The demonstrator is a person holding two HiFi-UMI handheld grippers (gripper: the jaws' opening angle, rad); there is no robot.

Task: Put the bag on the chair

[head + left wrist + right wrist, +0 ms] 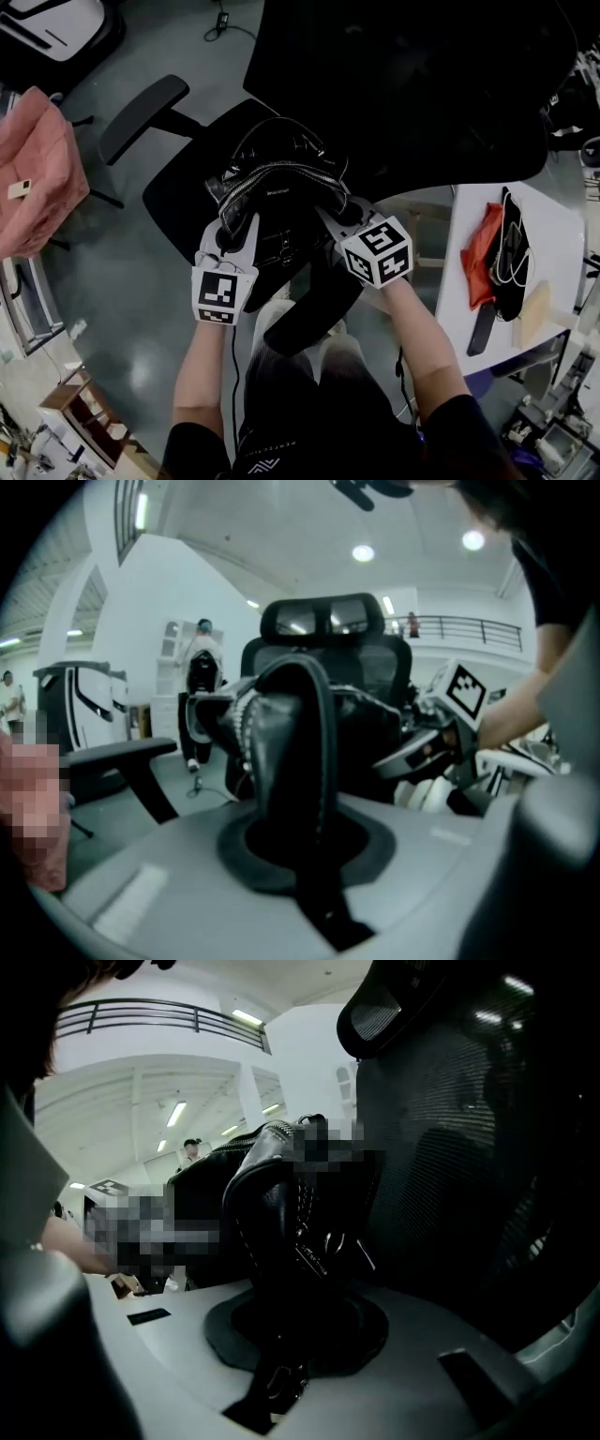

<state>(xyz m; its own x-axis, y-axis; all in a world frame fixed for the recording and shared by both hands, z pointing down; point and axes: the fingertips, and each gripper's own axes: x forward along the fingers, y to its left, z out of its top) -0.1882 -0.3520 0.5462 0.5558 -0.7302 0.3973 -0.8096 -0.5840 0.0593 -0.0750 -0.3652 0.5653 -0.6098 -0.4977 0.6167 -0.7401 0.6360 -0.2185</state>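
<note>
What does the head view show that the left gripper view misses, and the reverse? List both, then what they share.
Head view only: the white table with a red pouch on it, and the pink cloth at the left.

Left gripper view only: the headrest, ceiling lights, a railing and a person standing behind.

Both: the black bag, clamped by the left gripper and the right gripper, and the chair.

White table (561, 234) with red cloth (480, 251) and black pouch (506, 286) (cable (518, 270) too), black chair (178, 202) on grey floor (141, 309)
</note>
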